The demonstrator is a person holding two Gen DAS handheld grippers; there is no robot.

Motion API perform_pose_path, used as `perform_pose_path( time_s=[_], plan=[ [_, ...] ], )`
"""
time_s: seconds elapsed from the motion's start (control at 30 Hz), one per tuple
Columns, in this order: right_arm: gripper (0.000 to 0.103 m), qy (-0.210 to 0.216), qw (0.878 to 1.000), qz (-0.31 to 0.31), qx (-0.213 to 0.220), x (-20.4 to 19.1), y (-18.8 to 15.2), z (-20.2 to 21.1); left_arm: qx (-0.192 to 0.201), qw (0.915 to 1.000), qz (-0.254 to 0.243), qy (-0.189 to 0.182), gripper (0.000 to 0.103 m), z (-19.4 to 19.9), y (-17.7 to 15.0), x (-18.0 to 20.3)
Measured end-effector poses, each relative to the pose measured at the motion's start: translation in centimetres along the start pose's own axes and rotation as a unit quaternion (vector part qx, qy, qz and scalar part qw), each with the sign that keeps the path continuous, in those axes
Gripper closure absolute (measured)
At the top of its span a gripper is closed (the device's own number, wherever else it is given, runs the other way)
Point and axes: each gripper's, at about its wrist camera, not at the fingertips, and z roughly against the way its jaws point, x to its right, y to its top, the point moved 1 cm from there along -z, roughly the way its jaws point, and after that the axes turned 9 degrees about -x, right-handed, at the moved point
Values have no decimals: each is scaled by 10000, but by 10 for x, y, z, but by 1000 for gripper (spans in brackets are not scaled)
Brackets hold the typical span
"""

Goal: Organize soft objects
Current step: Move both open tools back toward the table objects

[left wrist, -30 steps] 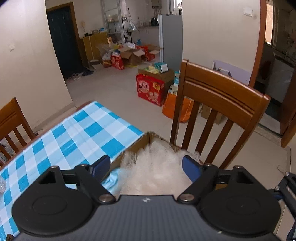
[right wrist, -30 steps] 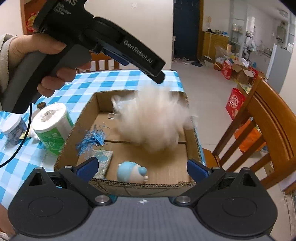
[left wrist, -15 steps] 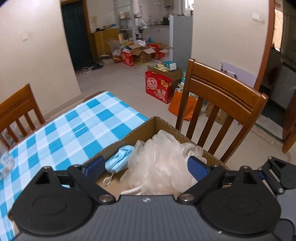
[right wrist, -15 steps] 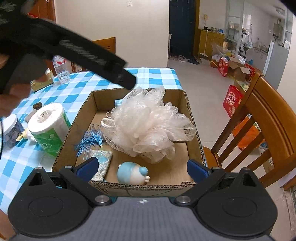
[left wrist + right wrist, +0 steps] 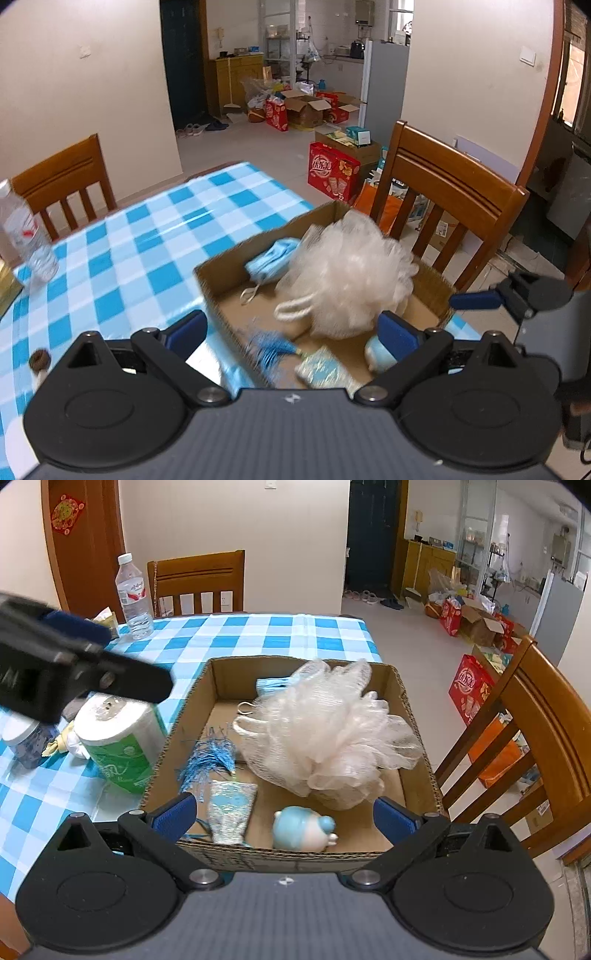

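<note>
Sorting is going on: one bath pouf (image 5: 325, 731) is lying in the cardboard box (image 5: 417, 775), at twelve o'clock from the right tongs (image 5: 282, 818). Both tongs are released, left tongs (image 5: 291, 330) too. Next move, I judge, is taking the one paper roll (image 5: 122, 746) at nine o'clock on the bench (image 5: 258, 635).

You have soft, even daylight in both views, bright enough that colours read clearly. Ahead of your left gripper (image 5: 291, 332) the white mesh puff (image 5: 347, 273) and the blue tassel (image 5: 273, 347) smear with motion blur. Glare streaks the checked surface (image 5: 192, 221) beyond it. In your right gripper (image 5: 284, 816) view, the left gripper blurs darkly. Fisheye bending curves the walls, and corners go black.
</note>
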Motion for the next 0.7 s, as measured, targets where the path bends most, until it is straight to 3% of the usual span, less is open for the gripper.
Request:
perform_pose_path(
  time_s=[0.2, 0.43, 0.7],
  plan=[
    [0, 17, 10000, -52, -43, -28, 3, 4, -61, 9999, 147, 53, 5, 12, -36, -29],
    [0, 48, 10000, 3, -45, -70, 12, 9, -263, 9987, 253, 357, 5, 23, -75, -74],
    [0, 245, 9993, 35, -285, -126, 25, 8, -568, 9975, 249, 334, 5, 28, -105, -124]
  ],
)
